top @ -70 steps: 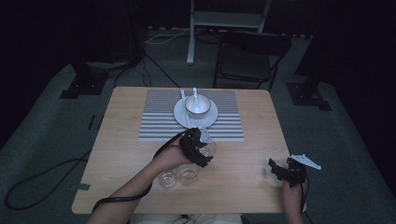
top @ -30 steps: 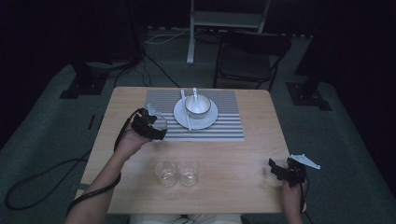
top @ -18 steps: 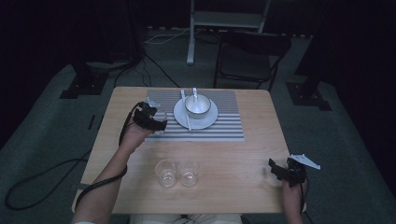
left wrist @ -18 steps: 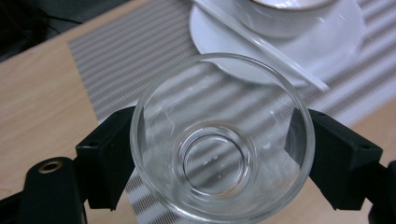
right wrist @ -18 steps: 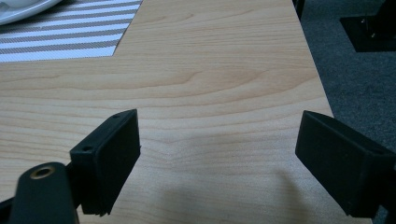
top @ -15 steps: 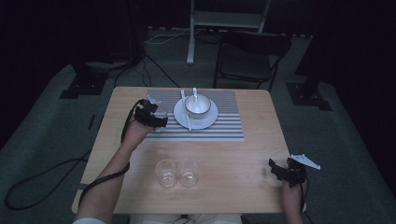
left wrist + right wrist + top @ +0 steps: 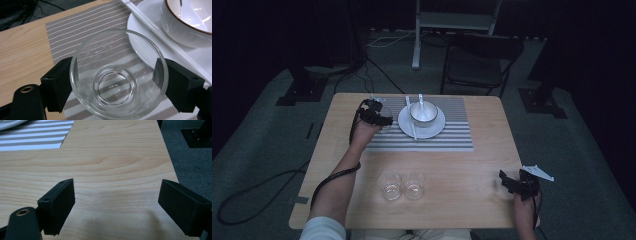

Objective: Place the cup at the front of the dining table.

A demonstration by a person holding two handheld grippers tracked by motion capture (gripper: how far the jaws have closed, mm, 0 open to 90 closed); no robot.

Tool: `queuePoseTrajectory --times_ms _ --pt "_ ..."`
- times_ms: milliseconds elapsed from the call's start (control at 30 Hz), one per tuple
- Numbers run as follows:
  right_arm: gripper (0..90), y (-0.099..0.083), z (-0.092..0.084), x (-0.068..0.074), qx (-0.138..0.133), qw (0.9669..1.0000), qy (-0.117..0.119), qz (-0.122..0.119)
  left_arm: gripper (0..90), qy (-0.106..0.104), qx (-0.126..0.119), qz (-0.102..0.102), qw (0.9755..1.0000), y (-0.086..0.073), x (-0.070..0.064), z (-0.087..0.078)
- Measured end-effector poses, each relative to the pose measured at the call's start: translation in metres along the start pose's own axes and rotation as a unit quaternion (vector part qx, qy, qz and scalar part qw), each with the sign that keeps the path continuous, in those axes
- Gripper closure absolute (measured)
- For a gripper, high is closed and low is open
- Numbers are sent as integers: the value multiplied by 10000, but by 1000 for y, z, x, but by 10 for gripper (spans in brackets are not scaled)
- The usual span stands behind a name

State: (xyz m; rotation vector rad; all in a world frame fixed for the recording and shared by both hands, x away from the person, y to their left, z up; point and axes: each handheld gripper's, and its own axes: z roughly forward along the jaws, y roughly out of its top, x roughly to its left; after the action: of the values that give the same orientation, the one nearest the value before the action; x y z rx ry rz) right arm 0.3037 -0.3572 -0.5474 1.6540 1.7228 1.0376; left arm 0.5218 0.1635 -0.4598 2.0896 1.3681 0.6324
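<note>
A black chair (image 7: 482,60) and a white stand (image 7: 455,22) sit beyond the table (image 7: 462,200).

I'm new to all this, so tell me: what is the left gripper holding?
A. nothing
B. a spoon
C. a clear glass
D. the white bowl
C: in the left gripper view, the left gripper has its jaws on either side of a clear glass over the striped mat.
</note>
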Motion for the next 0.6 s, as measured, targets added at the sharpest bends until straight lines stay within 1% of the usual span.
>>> queuePoseTrajectory --times_ms 67,167,333,367,400,500,600 --pt "134 0 0 0 5 10000 9 14 185 10 -28 -118 9999 3 2 4" --pt "134 0 0 0 18 10000 20 15 185 48 13 -158 9999 7 2 11" --pt "135 0 0 -1 15 10000 37 17 185 80 163 -183 9997 6 4 22" --pt "134 0 0 -1 11 10000 34 11 185 98 159 -186 9997 6 3 23" --pt "134 0 0 0 15 10000 35 17 185 113 155 -235 9995 5 3 25" --pt "134 0 0 0 10 10000 37 -4 185 51 54 -387 9992 2 6 26" --pt "135 0 0 0 16 10000 36 -1 184 69 -6 -347 9994 -1 5 26"
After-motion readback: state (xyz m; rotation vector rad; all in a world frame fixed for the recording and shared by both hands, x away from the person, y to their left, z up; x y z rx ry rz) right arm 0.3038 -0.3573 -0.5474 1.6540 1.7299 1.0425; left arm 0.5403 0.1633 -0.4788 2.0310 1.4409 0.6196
